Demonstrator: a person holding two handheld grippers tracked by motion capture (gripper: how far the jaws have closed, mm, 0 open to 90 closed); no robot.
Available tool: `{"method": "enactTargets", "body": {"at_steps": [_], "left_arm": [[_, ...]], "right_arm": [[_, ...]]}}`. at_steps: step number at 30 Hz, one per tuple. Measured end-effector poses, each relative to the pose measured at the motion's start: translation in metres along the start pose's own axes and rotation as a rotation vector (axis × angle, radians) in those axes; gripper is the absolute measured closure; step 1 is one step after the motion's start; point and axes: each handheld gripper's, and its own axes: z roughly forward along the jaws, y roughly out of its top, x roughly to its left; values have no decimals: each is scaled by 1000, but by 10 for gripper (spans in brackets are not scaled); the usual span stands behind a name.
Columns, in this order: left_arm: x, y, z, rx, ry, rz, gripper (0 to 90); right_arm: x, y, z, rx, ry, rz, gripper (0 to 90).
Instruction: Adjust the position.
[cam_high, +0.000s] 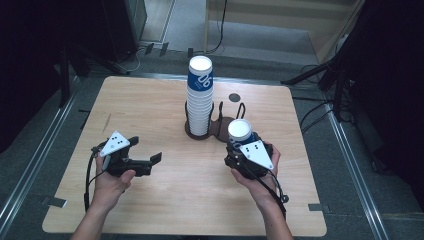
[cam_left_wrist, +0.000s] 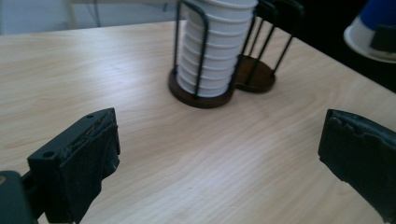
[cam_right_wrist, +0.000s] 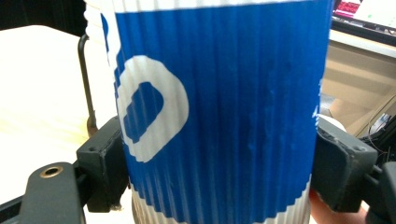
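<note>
A tall stack of blue-and-white paper cups stands in the left bay of a dark wire holder at the middle of the wooden table; the holder's right bay is bare. My right gripper is shut on a single blue ribbed cup just right of the holder. In the right gripper view the cup sits between the pads, which press on both its sides. My left gripper is at the left of the table with jaws wide open and nothing between them. It faces the stack and holder.
The wooden table has a round dark grommet behind the holder. Cables and dark stands lie on the floor beyond the far edge and to the right. A metal rail runs along each side of the table.
</note>
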Motion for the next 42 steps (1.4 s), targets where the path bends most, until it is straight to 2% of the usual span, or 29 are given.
{"method": "enactTargets", "body": {"at_steps": [2,4,7,10,16,17,18,19,21,22,25,34,42], "left_arm": [[-4,2,1,2,-11,-2,0],[-9,5,1,-1,-46,-12,0],[-20,6,3,9,-77,15,0],[-27,6,7,27,-94,29,0],[-37,6,8,12,-109,58,0],[-39,7,8,12,-115,57,0],[-39,7,8,12,-115,57,0],[-40,7,8,11,-120,61,0],[-41,8,8,13,-127,67,0],[-42,8,8,13,-129,69,0],[-44,8,8,17,-131,79,0],[-48,8,9,17,-141,98,29],[-55,6,10,17,-185,137,29]], "right_arm": [[3,0,-1,-6,3,-18,182],[7,0,-1,-10,4,-40,182],[13,0,-1,-12,3,-69,182],[17,0,-2,-16,3,-91,182],[29,-2,-3,-22,-1,-171,181],[34,-3,-3,-26,-1,-196,181],[34,-3,-3,-26,-1,-196,181],[39,-4,-4,-32,-2,-231,181],[41,-4,-4,-33,-2,-243,181],[45,-5,-5,-39,-4,-268,181],[50,-5,-6,-47,-2,-295,181],[68,-10,-8,-63,-1,-418,181],[82,-18,-8,-65,14,-504,180]]}}
